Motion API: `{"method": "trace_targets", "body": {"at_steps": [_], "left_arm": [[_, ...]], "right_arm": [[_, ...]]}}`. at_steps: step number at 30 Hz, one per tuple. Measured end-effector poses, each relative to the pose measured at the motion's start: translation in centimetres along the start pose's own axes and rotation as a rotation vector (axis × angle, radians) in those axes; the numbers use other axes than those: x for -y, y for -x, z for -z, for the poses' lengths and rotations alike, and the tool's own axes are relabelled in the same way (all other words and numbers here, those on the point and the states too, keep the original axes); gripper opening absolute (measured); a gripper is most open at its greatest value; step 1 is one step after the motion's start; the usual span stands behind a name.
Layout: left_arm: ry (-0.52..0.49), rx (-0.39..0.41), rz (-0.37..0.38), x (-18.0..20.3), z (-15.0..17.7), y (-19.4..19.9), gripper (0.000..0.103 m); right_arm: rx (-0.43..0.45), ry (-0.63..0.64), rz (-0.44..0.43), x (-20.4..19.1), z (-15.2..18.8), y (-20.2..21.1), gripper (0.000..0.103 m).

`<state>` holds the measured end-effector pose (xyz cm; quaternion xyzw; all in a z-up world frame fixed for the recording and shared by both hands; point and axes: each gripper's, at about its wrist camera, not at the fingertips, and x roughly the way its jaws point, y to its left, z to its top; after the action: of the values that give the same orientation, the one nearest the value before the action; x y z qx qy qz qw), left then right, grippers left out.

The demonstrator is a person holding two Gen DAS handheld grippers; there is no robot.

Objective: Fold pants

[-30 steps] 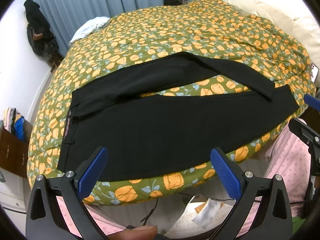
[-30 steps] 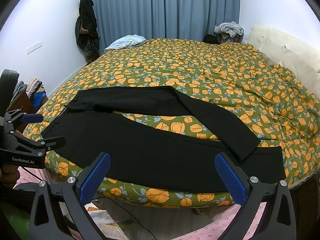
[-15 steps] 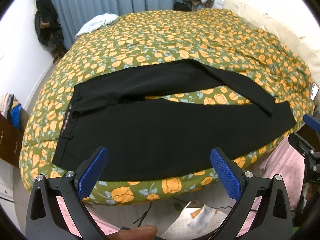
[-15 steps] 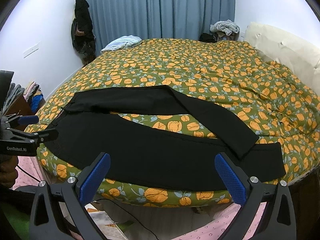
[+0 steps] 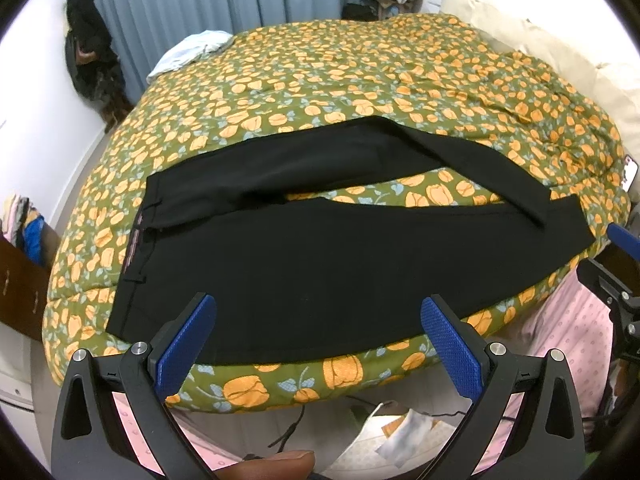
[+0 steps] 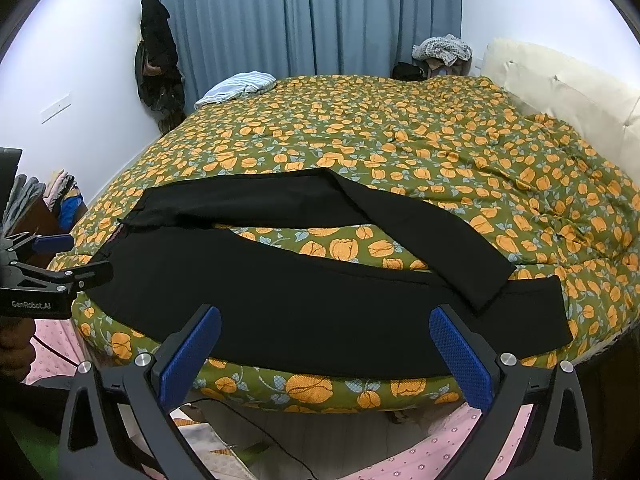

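We see a bed point(image 6: 400, 136) with a green quilt printed in orange flowers filling mid frame. Blue-grey curtains point(image 6: 304, 16) run across the top centre, white walls point(image 6: 80, 60) either side. Dark clothes point(image 6: 158, 60) hang upper left. A cream headboard point(image 6: 560, 84) sits at the right edge. A striped cloth point(image 6: 240, 84) lies on the bed's far left corner.

Pants point(image 5: 320, 256): plain black; reddish-striped waistband lining point(image 5: 134, 240).
Bedspread point(image 5: 360, 72): olive green, orange tulip print, pale blue leaves.
Curtains point(image 6: 320, 16): plain grey-blue.
Headboard point(image 6: 560, 84): cream.
Gripper pads point(image 5: 184, 344): textured blue; frames black.
Hanging coat point(image 6: 158, 52): black.
Pyjama fabric point(image 5: 568, 328): pink, dotted.
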<state>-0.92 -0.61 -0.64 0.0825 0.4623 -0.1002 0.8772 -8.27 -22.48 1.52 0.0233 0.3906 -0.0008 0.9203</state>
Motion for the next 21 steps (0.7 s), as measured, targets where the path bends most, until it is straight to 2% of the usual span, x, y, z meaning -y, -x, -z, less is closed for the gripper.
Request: {"method": "trace_targets", "body": {"at_steps": [9,12,14,17,19,21], "left_arm": [[0.011,0.056,-0.038,-0.9,-0.3,0.3,0.102],[0.019,0.057,-0.059,-1.3,-0.4,0.1,0.102],[0.022,0.055,-0.069,-1.5,-0.5,-0.2,0.102],[0.023,0.042,-0.077,-1.5,-0.5,-0.7,0.102],[0.024,0.028,-0.083,-1.5,-0.5,-1.0,0.102],[0.025,0.016,-0.093,-1.4,-0.4,-1.3,0.102]], "right_arm": [[0.0,0.013,0.01,0.1,0.0,-0.4,0.103],[0.033,0.107,0.072,1.0,-0.1,-1.8,0.103],[0.016,0.218,0.197,3.0,0.1,-4.8,0.103],[-0.078,0.297,0.338,7.0,0.4,-10.6,0.103],[-0.16,0.301,0.343,9.6,0.4,-14.8,0.1],[-0.197,0.293,0.325,11.3,0.1,-17.6,0.087]]}}
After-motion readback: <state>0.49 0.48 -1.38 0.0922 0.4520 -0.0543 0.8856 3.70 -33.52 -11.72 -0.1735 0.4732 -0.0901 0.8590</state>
